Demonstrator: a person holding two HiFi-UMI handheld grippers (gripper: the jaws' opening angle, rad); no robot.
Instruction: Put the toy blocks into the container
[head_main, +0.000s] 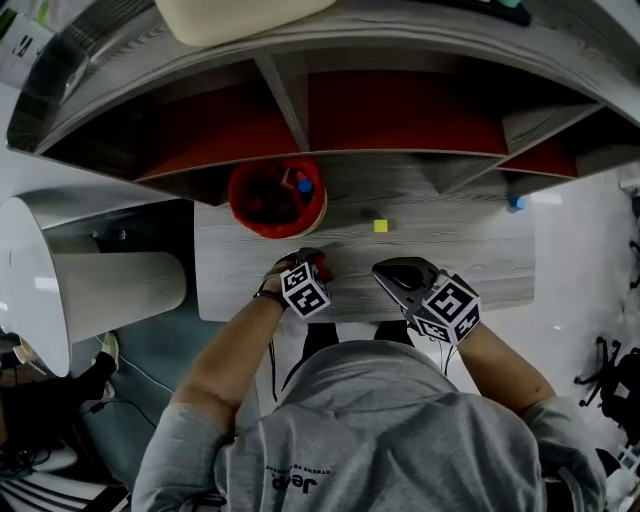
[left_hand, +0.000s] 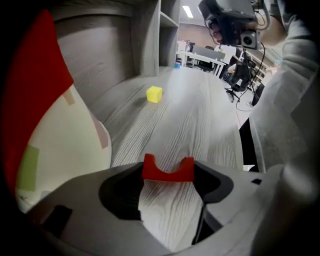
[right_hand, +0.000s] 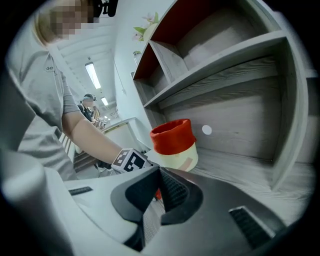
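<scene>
Red arch block sits on the desk between the wide-open jaws of the left gripper; right gripper closed, empty.

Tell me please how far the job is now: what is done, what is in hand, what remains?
Done: a blue block lies inside the red container. In hand: the red arch block sits on the table between the left tool's open jaws, not lifted. Left: that block and the yellow block on the table.

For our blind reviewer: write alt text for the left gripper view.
A red arch block sits on the wood table between the left gripper's open jaws. A yellow cube lies beyond; the container stands at left.
</scene>
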